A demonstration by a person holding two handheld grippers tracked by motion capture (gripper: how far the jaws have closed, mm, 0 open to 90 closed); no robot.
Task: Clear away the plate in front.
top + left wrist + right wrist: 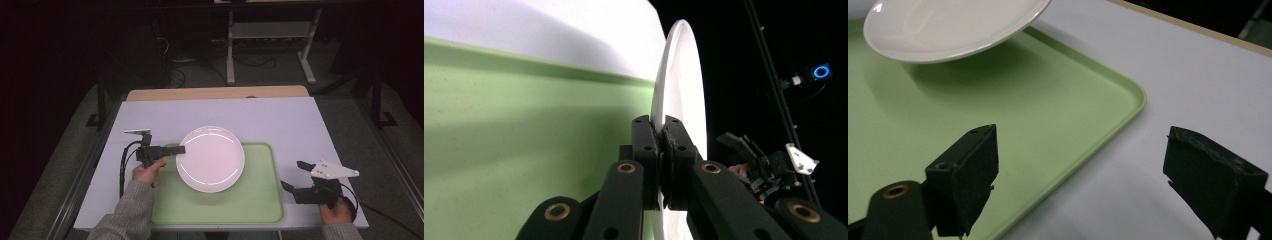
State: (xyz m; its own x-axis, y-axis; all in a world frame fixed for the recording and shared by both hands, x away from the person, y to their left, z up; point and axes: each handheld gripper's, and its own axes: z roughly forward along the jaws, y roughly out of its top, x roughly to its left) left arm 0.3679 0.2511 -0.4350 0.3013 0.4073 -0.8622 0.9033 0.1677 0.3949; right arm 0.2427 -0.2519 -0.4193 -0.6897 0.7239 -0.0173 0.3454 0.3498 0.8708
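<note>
The white plate (210,158) hangs above the green tray (220,205), clear of its floor; in the right claw view its shadow lies on the tray beneath it and the plate tilts. My left claw (179,149) pinches the plate's rim at its left edge, one jaw on each face; the left claw view shows the two pads pressed tight against the thin rim. My left hand (148,172) grips that claw's handle over the tray's left rim. The tray lies flat on the pale table (280,117), at the near side, between my two forearms. My right claw (296,176) rests off the tray's right edge, near the table's near right corner, well apart from the plate. Its jaws are spread wide with nothing between them. My right hand (336,211) holds it from behind.
</note>
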